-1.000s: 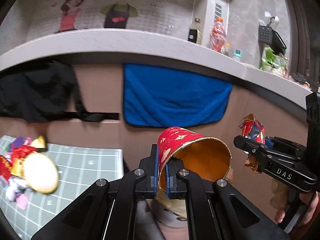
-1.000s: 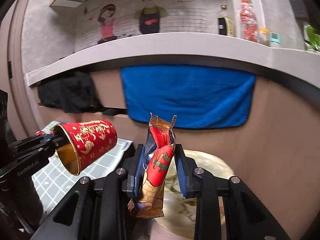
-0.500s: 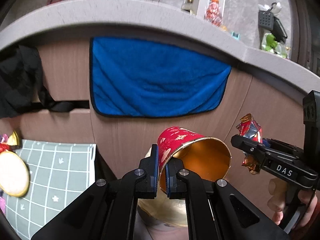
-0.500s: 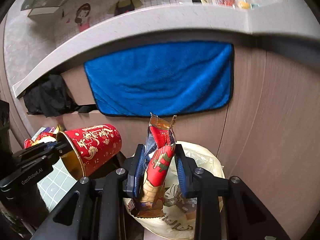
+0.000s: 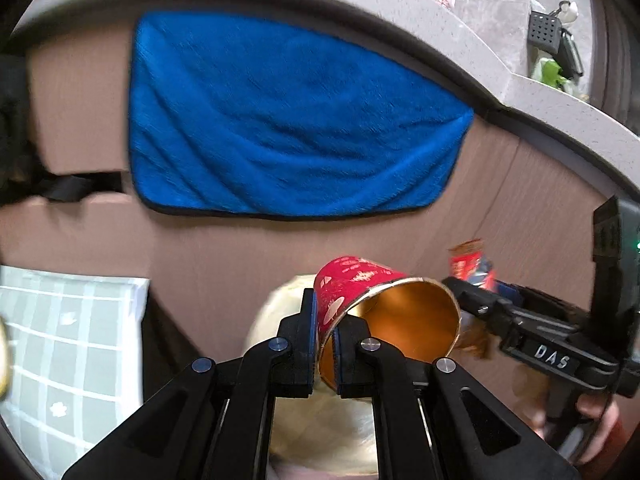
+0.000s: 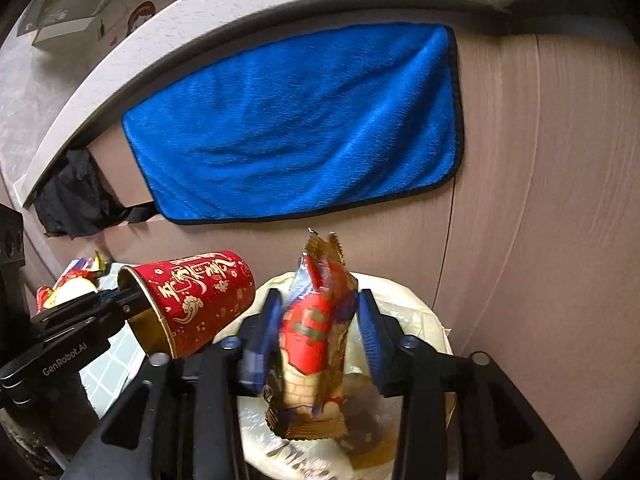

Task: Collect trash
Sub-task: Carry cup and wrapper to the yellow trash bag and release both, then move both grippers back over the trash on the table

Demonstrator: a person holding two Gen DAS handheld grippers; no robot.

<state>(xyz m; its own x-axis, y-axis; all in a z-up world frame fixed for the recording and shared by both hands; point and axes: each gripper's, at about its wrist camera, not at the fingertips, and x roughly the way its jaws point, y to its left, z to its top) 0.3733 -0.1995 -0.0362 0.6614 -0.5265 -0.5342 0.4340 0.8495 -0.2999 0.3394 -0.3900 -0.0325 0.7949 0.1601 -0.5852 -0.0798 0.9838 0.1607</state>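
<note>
Low in the frame, the right gripper (image 6: 320, 332) has its jaws spread, the snack wrapper (image 6: 316, 340) loose above the lined bin (image 6: 420, 320). The left gripper (image 5: 326, 344) pinches the red cup (image 5: 360, 284) rim over it. More litter (image 6: 68, 284) waits on the bench (image 5: 72, 320), frame left.

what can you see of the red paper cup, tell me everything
The red paper cup has gold characters and cloud patterns outside and a shiny gold lining inside. It looks like coated paper, uncrushed and empty as far as its open mouth shows. It lies tipped on its side, pinched at the rim wall by the left gripper, one finger outside and one inside. It hangs above the edge of the lined trash bin, left of the snack wrapper.
</note>
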